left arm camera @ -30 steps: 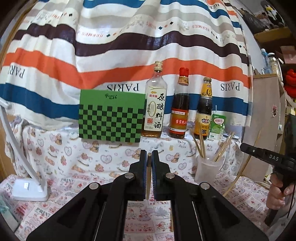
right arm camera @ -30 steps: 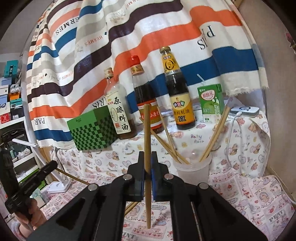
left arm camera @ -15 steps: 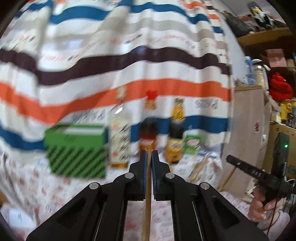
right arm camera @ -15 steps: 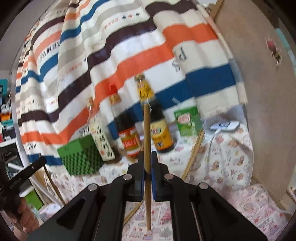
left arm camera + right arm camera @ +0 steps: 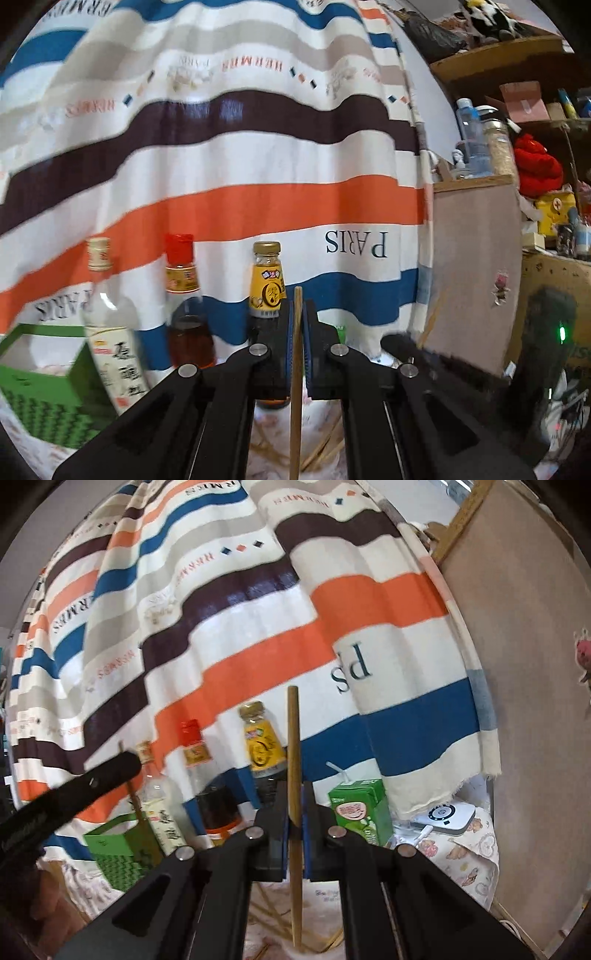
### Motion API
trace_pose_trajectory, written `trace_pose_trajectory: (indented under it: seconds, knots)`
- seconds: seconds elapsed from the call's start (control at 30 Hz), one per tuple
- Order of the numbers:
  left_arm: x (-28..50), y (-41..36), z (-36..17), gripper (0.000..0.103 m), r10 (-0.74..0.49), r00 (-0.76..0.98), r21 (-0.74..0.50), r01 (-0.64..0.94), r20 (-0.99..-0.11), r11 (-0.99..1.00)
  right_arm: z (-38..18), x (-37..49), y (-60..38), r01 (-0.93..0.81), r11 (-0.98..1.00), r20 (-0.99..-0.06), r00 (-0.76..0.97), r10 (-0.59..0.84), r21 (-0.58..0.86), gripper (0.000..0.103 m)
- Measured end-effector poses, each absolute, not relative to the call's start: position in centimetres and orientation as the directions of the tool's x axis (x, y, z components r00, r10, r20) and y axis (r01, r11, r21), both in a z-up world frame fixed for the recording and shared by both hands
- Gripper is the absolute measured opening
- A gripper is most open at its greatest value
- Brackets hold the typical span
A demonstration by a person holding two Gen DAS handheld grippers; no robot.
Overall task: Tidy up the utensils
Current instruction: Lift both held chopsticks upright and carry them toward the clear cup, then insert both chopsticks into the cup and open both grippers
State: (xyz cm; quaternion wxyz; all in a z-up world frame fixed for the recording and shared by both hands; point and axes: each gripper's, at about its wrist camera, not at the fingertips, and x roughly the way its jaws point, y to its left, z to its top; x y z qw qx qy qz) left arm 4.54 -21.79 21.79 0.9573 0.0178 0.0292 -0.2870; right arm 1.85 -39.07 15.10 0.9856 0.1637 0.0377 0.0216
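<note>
My left gripper (image 5: 297,317) is shut on a wooden chopstick (image 5: 296,406) that stands upright between its pads, in front of the bottles. My right gripper (image 5: 294,805) is likewise shut on a second upright chopstick (image 5: 293,734), whose top rises well above the fingers. Low under both grippers lie several more chopsticks (image 5: 271,915), and what holds them is hidden. In the right wrist view the left gripper (image 5: 127,766) comes in from the left with its chopstick (image 5: 137,808). In the left wrist view the right gripper (image 5: 397,341) is a dark blur.
Three sauce bottles (image 5: 266,284) stand in a row before a striped cloth backdrop (image 5: 258,206). A green checkered box (image 5: 44,398) sits left of them, a green juice carton (image 5: 360,808) and a white device (image 5: 443,814) to the right. A brown panel (image 5: 535,701) closes the right side.
Both grippers have risen, each with its chopstick. The plastic cup has dropped out of view below. The left gripper has swung right, from the green box toward the bottles.
</note>
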Motion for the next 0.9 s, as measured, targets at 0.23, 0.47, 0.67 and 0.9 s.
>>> trace_pose_trajectory:
  seconds: [0.23, 0.47, 0.67, 0.9]
  knots:
    - [9.0, -24.1, 19.8, 0.004, -0.527, 0.848, -0.044, 0.526, -0.05, 0.85, 12.6, 4.8, -40.5, 0.013, 0.933, -0.149, 0.988, 0.044, 0.36, 0.005]
    - [11.2, -25.0, 15.3, 0.004, -0.491, 0.86, -0.043, 0.49, -0.142, 0.871, 10.9, 7.7, -40.9, 0.026, 0.927, -0.309, 0.946, 0.098, 0.375, 0.005]
    - [11.8, -24.9, 12.8, 0.004, -0.481, 0.843, -0.01, 0.493, -0.239, 0.87, 10.0, 9.5, -41.0, 0.028, 0.928, -0.432, 0.89, 0.146, 0.371, 0.006]
    - [13.0, -25.2, 12.0, 0.004, -0.462, 0.822, -0.017, 0.484, -0.333, 0.875, 8.4, 11.2, -42.1, 0.036, 0.894, -0.519, 0.824, 0.226, 0.446, 0.008]
